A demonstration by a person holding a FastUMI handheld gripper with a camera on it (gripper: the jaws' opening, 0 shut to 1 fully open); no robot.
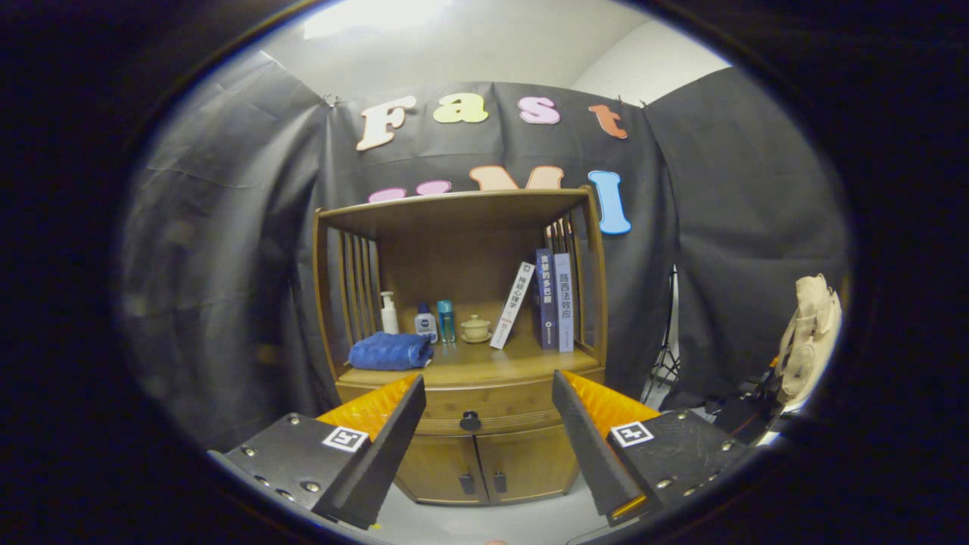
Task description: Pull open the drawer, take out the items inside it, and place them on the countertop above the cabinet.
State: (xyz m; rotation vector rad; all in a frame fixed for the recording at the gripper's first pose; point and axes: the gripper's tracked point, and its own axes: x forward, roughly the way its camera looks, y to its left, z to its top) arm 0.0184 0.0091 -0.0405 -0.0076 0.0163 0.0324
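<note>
**Approach to a closed drawer**

On the countertop [484, 365], from the left: a blue towel [390, 352], a pump bottle [389, 313], two small bottles, a lidded cup [475, 328] and leaning books [546, 300]. Below it the drawer [469, 409] looks fully shut, its dark knob [470, 421] showing between the fingers and well beyond them. The gripper [488, 435] is empty, jaws spread wide. The opening step has not begun; next it likely needs to advance centred on the knob, then narrow onto it and pull.
</note>
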